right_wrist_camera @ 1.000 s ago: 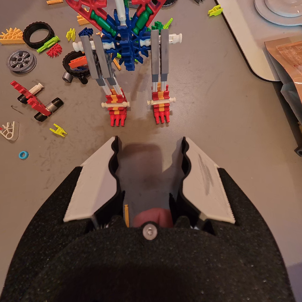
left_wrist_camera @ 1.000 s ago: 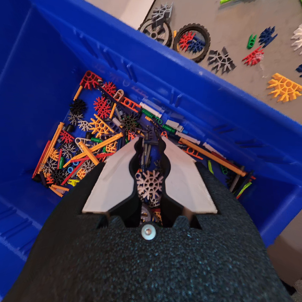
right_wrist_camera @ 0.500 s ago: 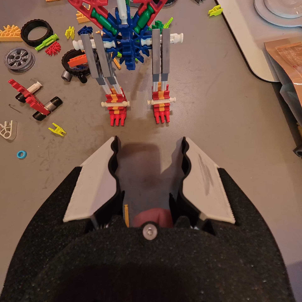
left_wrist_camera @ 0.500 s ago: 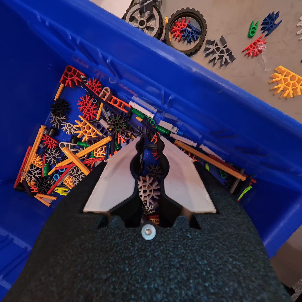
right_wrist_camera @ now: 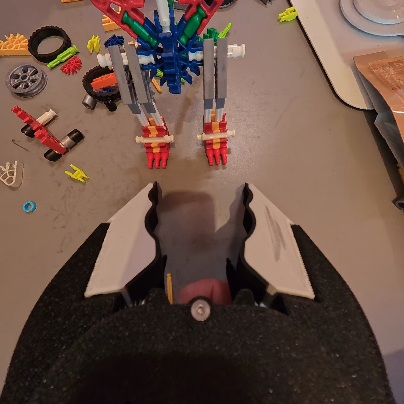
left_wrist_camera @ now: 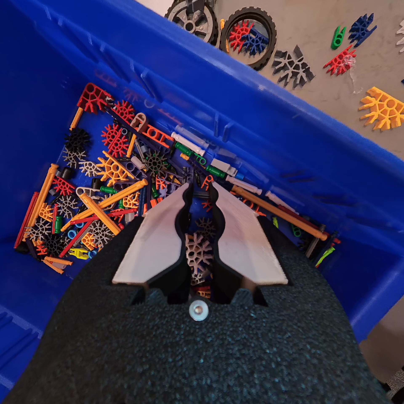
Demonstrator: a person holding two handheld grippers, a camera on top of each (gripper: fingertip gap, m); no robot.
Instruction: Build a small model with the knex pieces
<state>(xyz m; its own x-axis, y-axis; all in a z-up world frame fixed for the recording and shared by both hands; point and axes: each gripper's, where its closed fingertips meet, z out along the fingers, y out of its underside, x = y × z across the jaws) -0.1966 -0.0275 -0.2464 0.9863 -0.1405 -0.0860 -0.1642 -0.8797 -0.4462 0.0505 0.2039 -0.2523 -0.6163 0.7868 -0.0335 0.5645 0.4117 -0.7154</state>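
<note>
My left gripper (left_wrist_camera: 199, 189) hangs over a blue bin (left_wrist_camera: 251, 113). Its jaws are nearly together and pinch a grey snowflake connector (left_wrist_camera: 197, 253) between the fingers. Below lies a heap of loose rods and connectors (left_wrist_camera: 113, 188) on the bin floor. My right gripper (right_wrist_camera: 200, 188) is open and empty, low over the grey table (right_wrist_camera: 284, 153). Just ahead of it stand the two red feet (right_wrist_camera: 157, 150) of a built toy figure (right_wrist_camera: 169, 52) with grey legs and a blue middle.
Outside the bin lie a wheel (left_wrist_camera: 192, 24), a tyre (left_wrist_camera: 248, 39) and several flat connectors (left_wrist_camera: 384, 109). Left of the figure are a tyre (right_wrist_camera: 49, 44), a grey hub (right_wrist_camera: 26, 79), a small red assembly (right_wrist_camera: 48, 135) and a blue ring (right_wrist_camera: 29, 206). A white tray (right_wrist_camera: 323, 54) and brown pouch (right_wrist_camera: 384, 91) sit right. Spacing between my two grippers at the tips: around 35 cm. The grey hub (right_wrist_camera: 26, 79) lies some 20 cm from my right tips, 25 cm from my left tips.
The left gripper has shifted so that the bin contents slid left in its view, and the snowflake stayed between the fingers. The right gripper has barely moved.
</note>
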